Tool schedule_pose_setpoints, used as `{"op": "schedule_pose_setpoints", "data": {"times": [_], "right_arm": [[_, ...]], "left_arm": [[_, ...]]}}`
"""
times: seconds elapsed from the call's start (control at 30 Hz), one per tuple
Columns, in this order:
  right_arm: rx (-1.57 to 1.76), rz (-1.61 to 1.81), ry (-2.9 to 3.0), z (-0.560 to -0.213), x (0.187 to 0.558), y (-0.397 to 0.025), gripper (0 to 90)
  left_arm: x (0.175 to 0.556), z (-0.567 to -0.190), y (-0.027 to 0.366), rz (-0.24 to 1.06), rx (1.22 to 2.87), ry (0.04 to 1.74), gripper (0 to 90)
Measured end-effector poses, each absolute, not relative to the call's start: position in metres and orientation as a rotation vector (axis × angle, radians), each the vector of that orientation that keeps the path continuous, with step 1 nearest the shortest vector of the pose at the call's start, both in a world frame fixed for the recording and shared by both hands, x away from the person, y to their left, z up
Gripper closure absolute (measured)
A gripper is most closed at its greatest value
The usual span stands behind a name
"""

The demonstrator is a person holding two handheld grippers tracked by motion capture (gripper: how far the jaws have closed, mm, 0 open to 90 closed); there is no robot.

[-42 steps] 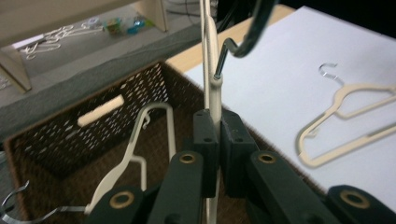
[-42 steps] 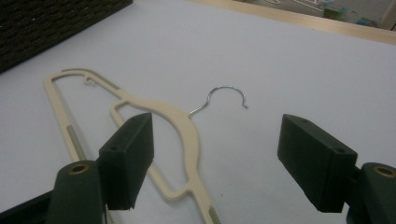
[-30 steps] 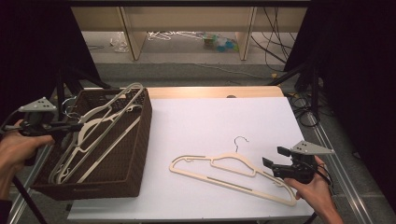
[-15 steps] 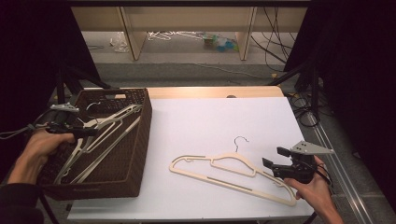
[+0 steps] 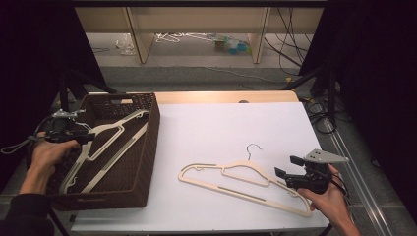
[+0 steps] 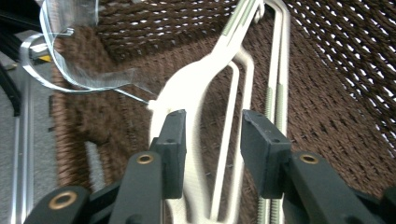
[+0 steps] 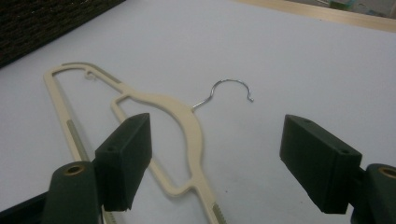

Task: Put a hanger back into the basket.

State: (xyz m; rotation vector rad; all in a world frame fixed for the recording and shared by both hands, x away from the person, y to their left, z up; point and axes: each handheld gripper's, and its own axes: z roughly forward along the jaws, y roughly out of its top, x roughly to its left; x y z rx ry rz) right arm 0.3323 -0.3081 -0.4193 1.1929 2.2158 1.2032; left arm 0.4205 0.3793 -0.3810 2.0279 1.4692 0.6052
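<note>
From the high view I take the woven basket [image 5: 129, 162] as my landmark: it sits at the left end of the white table [image 5: 231, 123]. My left gripper [image 5: 74, 136] hangs over the basket's left rim, above the pale hangers [image 5: 105, 147] that lie slanted inside the basket. To the right of the basket, well apart from it, a cream hanger [image 5: 236, 179] lies flat on the table with its metal hook [image 5: 253, 149] pointing away from me. My right gripper [image 5: 287, 169] sits farther right of the basket still, at the near right arm of that cream hanger, and I see its jaws spread with a gap between them.

In the left gripper view I look down into the basket [image 6: 336, 93]. My left gripper [image 6: 212, 140] has its jaws parted, and the broad shoulder of a pale hanger [image 6: 205, 79] runs up between them. The left jaw looks close against the hanger's edge, but I cannot tell whether it touches. A wire hook [image 6: 60, 70] curves over the basket's far left corner.

In the right gripper view the basket [image 7: 46, 23] fills the upper left corner. My right gripper [image 7: 215, 168] stands wide apart and holds nothing. The cream hanger [image 7: 187, 126] lies on the table to the lower right of the basket, its arm passing beside the left jaw, its hook [image 7: 229, 91] beyond.
</note>
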Motion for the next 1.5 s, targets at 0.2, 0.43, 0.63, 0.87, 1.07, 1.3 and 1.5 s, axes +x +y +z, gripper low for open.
{"op": "schedule_pose_setpoints", "data": {"times": [0.2, 0.43, 0.63, 0.87, 1.07, 1.3, 1.5], "right_arm": [[1.191, 1.200, 2.216, -0.420, 0.333, -0.309, 26.3], [1.185, 1.194, 2.215, -0.422, 0.333, -0.308, 25.3], [1.183, 1.184, 2.265, -0.425, 0.334, -0.305, 18.5], [1.155, 1.111, 2.375, -0.430, 0.336, -0.304, 19.8], [1.188, 1.018, 2.458, -0.439, 0.340, -0.304, 31.4], [1.118, 0.894, 2.589, -0.452, 0.357, -0.305, 42.5], [1.079, 0.811, 2.696, -0.463, 0.369, -0.303, 51.0]], "left_arm": [[0.409, -0.370, 0.363, 0.666, 2.024, 1.395, 50.0], [0.377, -0.355, 0.312, 0.682, 1.823, 1.242, 36.4], [0.341, -0.350, 0.251, 0.640, 1.796, 1.091, 23.2], [0.312, -0.366, 0.191, 0.561, 1.879, 0.916, 18.6], [0.294, -0.395, 0.154, 0.500, 1.975, 0.823, 19.7], [0.279, -0.432, 0.134, 0.429, 2.099, 0.744, 20.0], [0.276, -0.438, 0.130, 0.418, 2.123, 0.724, 20.0]]}}
